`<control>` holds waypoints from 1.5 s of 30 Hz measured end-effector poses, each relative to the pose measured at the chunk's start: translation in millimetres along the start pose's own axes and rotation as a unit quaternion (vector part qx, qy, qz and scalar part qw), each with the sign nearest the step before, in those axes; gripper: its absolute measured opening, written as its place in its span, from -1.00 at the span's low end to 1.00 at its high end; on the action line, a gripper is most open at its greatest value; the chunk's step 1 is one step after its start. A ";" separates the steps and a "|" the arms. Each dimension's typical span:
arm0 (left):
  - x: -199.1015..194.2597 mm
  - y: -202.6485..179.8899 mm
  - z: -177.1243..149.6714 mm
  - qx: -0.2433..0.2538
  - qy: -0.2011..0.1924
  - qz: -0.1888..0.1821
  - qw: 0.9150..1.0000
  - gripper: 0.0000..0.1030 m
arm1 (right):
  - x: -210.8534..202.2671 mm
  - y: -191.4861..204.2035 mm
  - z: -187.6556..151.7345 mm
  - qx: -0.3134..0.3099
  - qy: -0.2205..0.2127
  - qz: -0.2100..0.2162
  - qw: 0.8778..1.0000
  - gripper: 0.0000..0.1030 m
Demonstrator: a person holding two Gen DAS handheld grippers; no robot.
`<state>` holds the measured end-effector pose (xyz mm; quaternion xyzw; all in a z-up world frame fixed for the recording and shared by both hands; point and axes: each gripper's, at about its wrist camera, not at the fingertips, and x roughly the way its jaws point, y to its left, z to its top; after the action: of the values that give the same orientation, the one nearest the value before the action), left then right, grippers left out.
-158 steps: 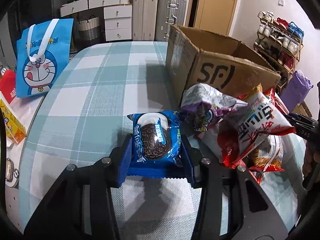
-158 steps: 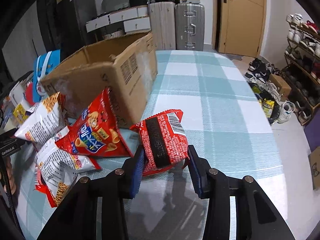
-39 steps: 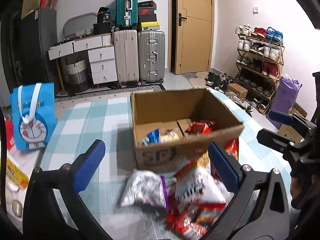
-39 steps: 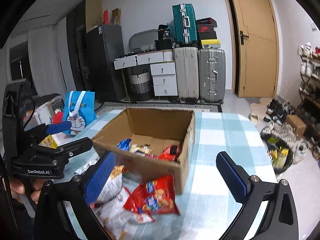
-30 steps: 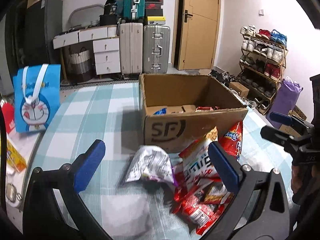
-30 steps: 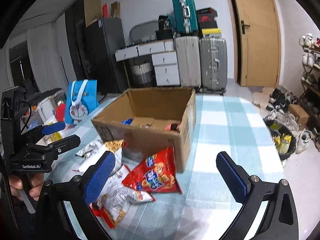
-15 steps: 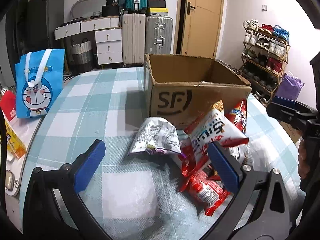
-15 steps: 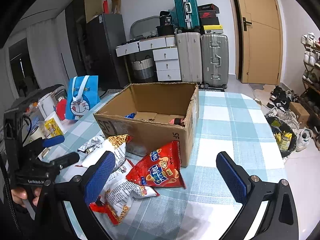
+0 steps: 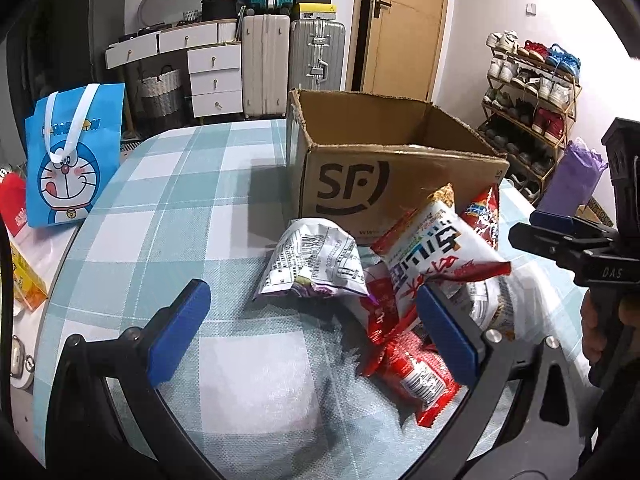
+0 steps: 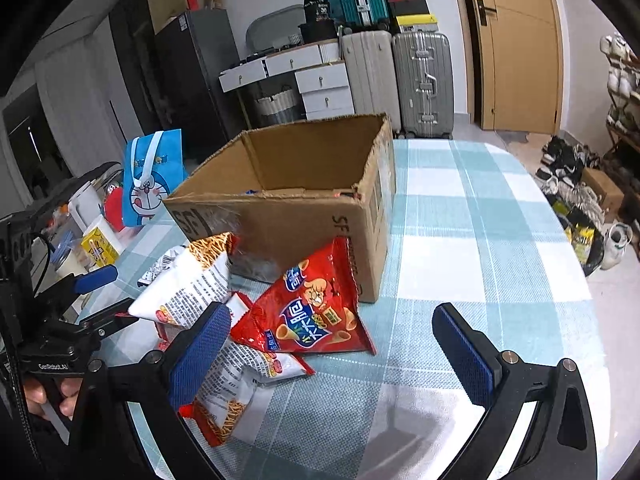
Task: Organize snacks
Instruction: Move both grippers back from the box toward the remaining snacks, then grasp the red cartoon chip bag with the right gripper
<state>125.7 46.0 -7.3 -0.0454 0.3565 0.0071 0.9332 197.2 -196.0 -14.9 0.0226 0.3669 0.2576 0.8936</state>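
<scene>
Left gripper (image 9: 312, 330): jaws spread wide, holding nothing, low in the frame above the checked surface (image 9: 160, 216).
Cardboard box (image 9: 384, 184): open, centre right, marked SF.
Silver snack bag (image 9: 316, 264): crumpled, just in front of the box.
Red-and-white snack bags (image 9: 436, 268): piled right of it, leaning on the box.
Right gripper (image 9: 568, 244): at the right edge, a hand (image 9: 596, 332) on its handle.
Blue cartoon bag (image 9: 70, 164): upright, far left.

snack bags (image 9: 432, 256) before cardboard box (image 9: 384, 184) | tote bag (image 9: 68, 156) far left
</scene>
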 end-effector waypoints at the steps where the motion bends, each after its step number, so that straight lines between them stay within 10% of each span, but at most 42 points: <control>1: 0.6 0.6 0.2 -0.001 0.001 0.000 1.000 0.99 | 2.7 -0.8 -0.1 0.002 0.004 -0.002 1.000 0.99; 18: 4.0 22.1 2.4 -0.031 0.004 0.005 0.999 0.99 | 56.6 4.1 10.1 0.016 0.064 -0.008 0.998 0.98; 26: 4.2 23.3 2.5 -0.029 0.006 0.001 1.000 0.99 | 67.4 1.6 9.8 0.028 0.080 0.000 0.996 0.50; 34: 2.3 17.2 1.4 -0.023 0.005 0.000 1.000 0.99 | 55.4 -0.1 2.0 0.025 0.066 0.011 0.997 0.06; 45: 9.7 14.3 0.6 -0.026 0.010 0.002 1.000 0.99 | 1.4 -15.9 -7.8 0.039 -0.006 0.043 0.998 0.04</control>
<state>132.6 60.1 -14.5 -0.0693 0.3657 0.0175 0.9280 199.9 -210.3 -25.2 0.0745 0.3696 0.2817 0.8823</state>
